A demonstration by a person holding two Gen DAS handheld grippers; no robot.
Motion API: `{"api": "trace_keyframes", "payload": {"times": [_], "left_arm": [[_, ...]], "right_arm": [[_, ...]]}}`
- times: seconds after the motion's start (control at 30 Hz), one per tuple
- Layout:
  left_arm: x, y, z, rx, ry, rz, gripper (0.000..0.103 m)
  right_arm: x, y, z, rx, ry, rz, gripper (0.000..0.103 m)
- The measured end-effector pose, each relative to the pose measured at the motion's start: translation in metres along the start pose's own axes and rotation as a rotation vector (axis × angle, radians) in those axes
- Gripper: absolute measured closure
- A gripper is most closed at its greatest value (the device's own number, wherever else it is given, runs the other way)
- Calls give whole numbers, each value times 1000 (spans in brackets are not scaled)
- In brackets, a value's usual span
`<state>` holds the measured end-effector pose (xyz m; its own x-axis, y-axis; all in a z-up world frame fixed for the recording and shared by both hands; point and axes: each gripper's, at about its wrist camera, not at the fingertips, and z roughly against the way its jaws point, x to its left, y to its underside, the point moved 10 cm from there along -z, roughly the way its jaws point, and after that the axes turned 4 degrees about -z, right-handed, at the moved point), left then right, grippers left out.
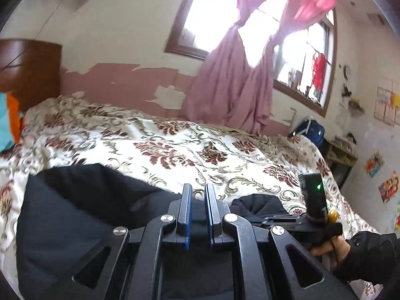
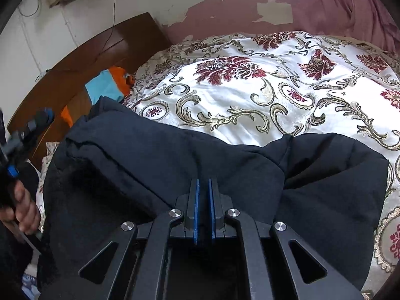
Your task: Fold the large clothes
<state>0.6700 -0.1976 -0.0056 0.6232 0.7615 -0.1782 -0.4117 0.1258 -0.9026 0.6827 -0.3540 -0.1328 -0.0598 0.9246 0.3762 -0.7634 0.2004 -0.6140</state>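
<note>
Left gripper [image 1: 198,190] narrow, small gap between its blue pads, nothing visibly pinched; right gripper [image 2: 203,183] the same, poised over the black garment [image 2: 175,165]. Garment lies bunched on the floral bedspread [image 2: 250,95], near edge. Wooden headboard [image 2: 82,60] behind.
</note>
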Motion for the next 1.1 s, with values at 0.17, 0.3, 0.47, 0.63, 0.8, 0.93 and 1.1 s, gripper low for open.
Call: {"api": "trace_keyframes", "payload": {"times": [0.17, 0.3, 0.47, 0.63, 0.8, 0.93, 1.1], "left_arm": [[-14, 27, -63, 297, -24, -66, 93], [11, 70, -92, 511, -92, -53, 94], [33, 98, -108, 630, -111, 57, 99], [39, 113, -128, 703, -227, -46, 99], [50, 116, -143, 667, -263, -50, 99], [44, 103, -126, 513, -173, -10, 99], [38, 84, -80, 368, -137, 44, 98]], "right_arm": [[-6, 6, -5, 25, -14, -21, 97], [-11, 18, -24, 108, -4, -29, 97], [-15, 22, -53, 188, 31, -20, 98], [-15, 22, -79, 219, 65, -14, 98], [-22, 19, -91, 179, 69, -50, 102], [-23, 18, -67, 67, -11, -101, 98], [-13, 18, -19, -42, 50, -90, 74]]}}
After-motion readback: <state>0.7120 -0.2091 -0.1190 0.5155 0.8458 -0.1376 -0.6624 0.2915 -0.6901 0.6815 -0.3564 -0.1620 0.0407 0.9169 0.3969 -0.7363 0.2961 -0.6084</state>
